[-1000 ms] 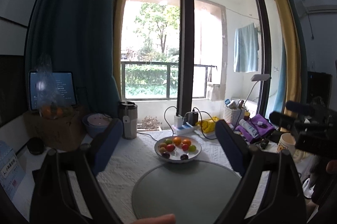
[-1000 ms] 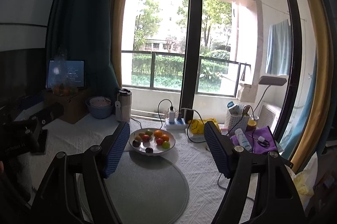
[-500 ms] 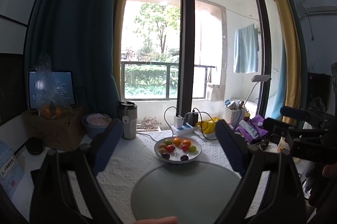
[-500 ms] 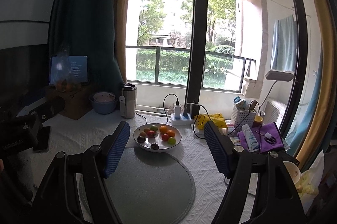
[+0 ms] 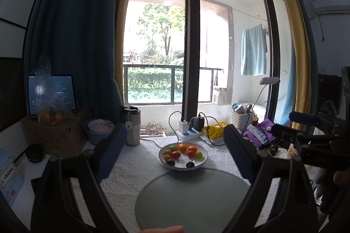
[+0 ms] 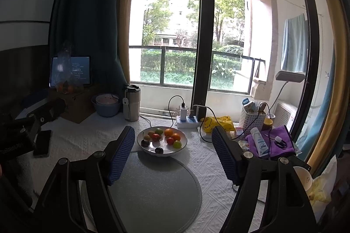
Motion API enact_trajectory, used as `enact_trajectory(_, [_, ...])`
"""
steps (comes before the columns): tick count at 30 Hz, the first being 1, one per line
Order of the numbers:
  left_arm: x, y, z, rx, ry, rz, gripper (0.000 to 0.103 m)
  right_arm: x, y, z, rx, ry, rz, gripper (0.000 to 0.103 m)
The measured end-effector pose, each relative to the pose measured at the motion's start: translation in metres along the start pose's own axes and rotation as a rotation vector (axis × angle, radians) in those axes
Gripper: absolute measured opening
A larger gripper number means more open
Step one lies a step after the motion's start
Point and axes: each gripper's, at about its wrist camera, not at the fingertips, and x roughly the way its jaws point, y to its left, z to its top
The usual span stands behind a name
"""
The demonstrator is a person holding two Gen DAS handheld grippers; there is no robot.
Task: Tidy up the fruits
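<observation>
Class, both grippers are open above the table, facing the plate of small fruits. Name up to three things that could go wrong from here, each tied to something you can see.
1. The fruits are small, round and packed close on the plate; the right gripper could nudge neighbours and send one rolling off.
2. Charger cables trail just behind the plate; overreaching might snag them.
3. The left gripper aims at the same plate, so the two could collide.

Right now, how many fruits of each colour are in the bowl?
orange fruits: 2
red fruits: 2
green fruits: 2
dark purple fruits: 2
brown fruits: 2
Total: 10
</observation>
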Motion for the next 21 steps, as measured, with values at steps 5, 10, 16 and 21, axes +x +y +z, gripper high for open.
enact_trajectory(5, [0.001, -0.001, -0.001, 0.000, 0.003, -0.003, 0.091, -0.001, -0.002, 0.000, 0.001, -0.002, -0.004, 0.076])
enact_trajectory(10, [0.001, -0.001, -0.002, 0.001, 0.003, -0.001, 0.091, -0.002, -0.009, -0.001, 0.012, -0.007, -0.018, 0.076])
enact_trajectory(16, [0.001, -0.001, -0.002, 0.003, 0.001, -0.009, 0.091, -0.002, -0.011, -0.001, 0.015, -0.011, -0.031, 0.076])
enact_trajectory(21, [0.001, 0.000, -0.002, 0.000, 0.003, -0.012, 0.091, -0.001, -0.011, -0.002, 0.020, -0.009, -0.030, 0.076])
